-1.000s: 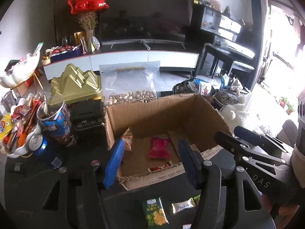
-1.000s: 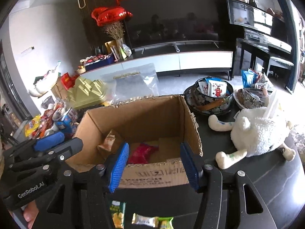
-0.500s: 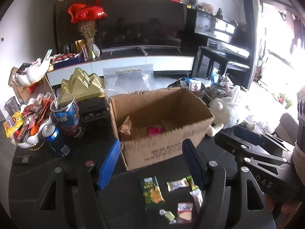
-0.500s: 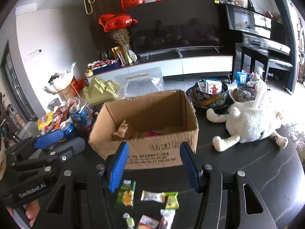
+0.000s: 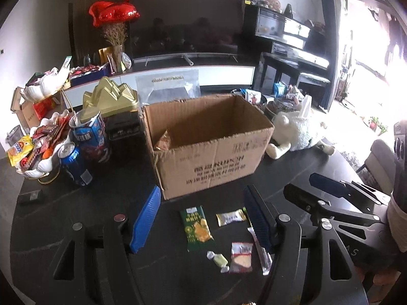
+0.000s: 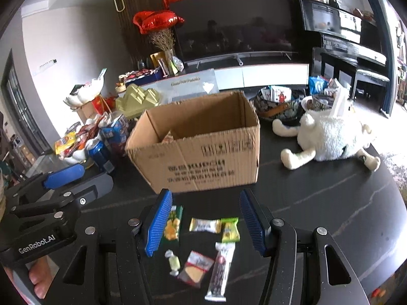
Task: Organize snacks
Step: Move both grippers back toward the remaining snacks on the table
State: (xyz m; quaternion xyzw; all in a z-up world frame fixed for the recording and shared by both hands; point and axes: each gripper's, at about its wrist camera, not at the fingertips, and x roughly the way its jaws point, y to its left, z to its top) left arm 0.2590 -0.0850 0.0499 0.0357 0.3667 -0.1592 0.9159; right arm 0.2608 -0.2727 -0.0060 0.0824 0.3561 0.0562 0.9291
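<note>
An open cardboard box (image 5: 211,152) (image 6: 201,157) stands on the dark table, with a snack packet (image 5: 162,141) inside at its left wall. Several small snacks lie on the table in front of it: a green chip packet (image 5: 197,225) (image 6: 173,225), a gold-wrapped candy (image 5: 230,217) (image 6: 204,225), a light green packet (image 6: 230,230), a pale green candy (image 5: 218,260) (image 6: 173,261), a clear cracker packet (image 5: 240,256) (image 6: 195,270) and a long bar (image 6: 220,270). My left gripper (image 5: 203,219) is open and empty above them. My right gripper (image 6: 206,222) is open and empty over them.
A white plush toy (image 6: 330,137) lies right of the box. Bowls of snacks (image 6: 277,101) stand behind it. Left of the box are a blue can (image 5: 73,162), a blue snack tub (image 5: 90,134), a white dish of snacks (image 5: 38,147) and a gold tin (image 5: 112,99).
Both grippers have pulled back and up from the box opening toward the table's near edge. The loose snacks in front of the box have come fully into view. Both stay open.
</note>
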